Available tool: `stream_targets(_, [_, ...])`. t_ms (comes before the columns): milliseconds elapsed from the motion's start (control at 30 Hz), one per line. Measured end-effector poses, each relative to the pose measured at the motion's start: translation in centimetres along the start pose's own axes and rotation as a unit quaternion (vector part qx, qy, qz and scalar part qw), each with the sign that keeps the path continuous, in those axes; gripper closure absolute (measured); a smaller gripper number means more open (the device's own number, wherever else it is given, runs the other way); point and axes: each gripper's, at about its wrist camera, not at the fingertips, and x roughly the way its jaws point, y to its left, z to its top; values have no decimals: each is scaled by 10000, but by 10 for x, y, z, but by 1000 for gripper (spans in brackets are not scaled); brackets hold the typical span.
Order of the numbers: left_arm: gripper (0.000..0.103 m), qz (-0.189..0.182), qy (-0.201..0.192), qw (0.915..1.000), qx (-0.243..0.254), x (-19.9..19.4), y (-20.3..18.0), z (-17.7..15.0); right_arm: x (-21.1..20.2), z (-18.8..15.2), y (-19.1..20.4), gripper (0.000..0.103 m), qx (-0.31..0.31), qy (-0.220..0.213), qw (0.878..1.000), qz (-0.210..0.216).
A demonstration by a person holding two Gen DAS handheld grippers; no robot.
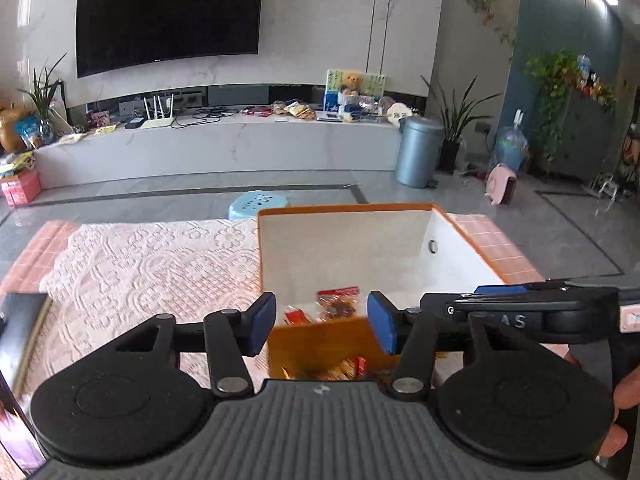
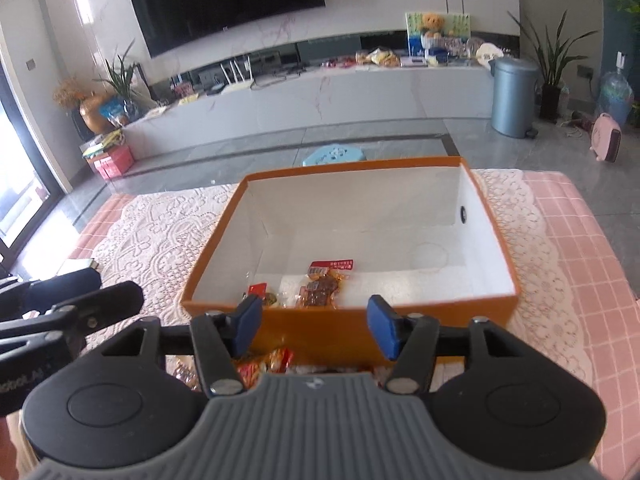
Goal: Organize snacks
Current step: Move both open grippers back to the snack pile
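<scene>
- The room beyond is wide: a grey tiled floor, a long white ledge under a dark television, a metal bin far right.
- My table wears a pink cloth under white lace, bare on the left.
- The orange box sits mid-table, open-topped, white inside, its near wall just beyond my claws.
- Snack packets lie at its near-left floor; more packets lie outside, against the near wall.
- My left claw and right claw both stand half open, gripping nothing.
</scene>
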Motion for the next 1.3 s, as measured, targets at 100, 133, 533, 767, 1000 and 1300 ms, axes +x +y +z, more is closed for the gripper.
stream_targets(100, [38, -181, -43, 9998, 36, -7, -5, -13, -22, -19, -2, 41, 13, -196, 9998, -3])
stream_targets(133, [38, -210, -61, 9997, 69, -9, -6, -16, -28, -25, -2, 39, -1, -256, 9997, -9])
stream_targets(533, [38, -335, 33, 9991, 249, -23, -18, -71, -71, -113, 1, 34, -398, -704, 9957, -455])
stream_targets(767, [39, -329, 490, 9981, 172, -14, -17, -102, -70, -147, -9, 32, -439, -618, 9951, -632])
stream_targets(1000, [39, -604, 814, 9948, -41, -9, -10, -134, -53, -171, -22, 32, -577, -287, 9943, -852])
stream_targets(1300, [40, -591, 1100, 9922, -60, 8, -11, -144, -36, -184, -27, 33, -662, 65, 9940, -868])
